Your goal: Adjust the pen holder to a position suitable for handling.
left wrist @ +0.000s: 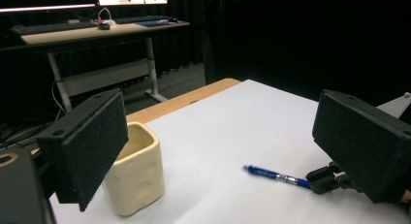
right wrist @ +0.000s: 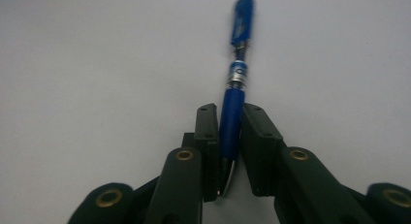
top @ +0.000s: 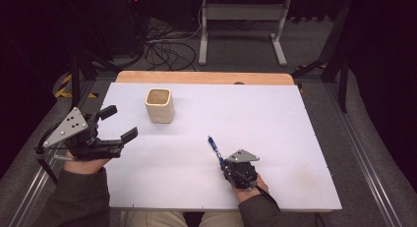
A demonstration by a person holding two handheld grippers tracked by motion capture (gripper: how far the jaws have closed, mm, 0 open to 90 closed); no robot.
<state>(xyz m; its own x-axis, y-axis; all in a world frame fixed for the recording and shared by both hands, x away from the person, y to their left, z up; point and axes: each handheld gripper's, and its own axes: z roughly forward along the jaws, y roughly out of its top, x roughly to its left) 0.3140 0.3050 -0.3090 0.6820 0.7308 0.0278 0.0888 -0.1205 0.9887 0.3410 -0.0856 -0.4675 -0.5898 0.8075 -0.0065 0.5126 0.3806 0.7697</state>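
A blue pen (top: 213, 146) lies on the white table top (top: 275, 114), pointing away and to the left. My right gripper (top: 222, 163) is shut on its near end; in the right gripper view the two black jaws press against the barrel of the pen (right wrist: 237, 78) from both sides. A cream squarish cup (top: 159, 105) stands upright at the back left, with nothing visible inside. My left gripper (top: 121, 123) is held at the table's left edge, open wide with nothing between its pads (left wrist: 87, 146). The left gripper view takes in the cup (left wrist: 135, 175) and the pen (left wrist: 276, 175).
A wooden strip (top: 204, 77) runs along the far edge of the table. Beyond it, on the floor, stand a white desk frame (top: 241, 20) and a tangle of cables (top: 167, 50). A desk with a keyboard (left wrist: 48, 27) is farther off.
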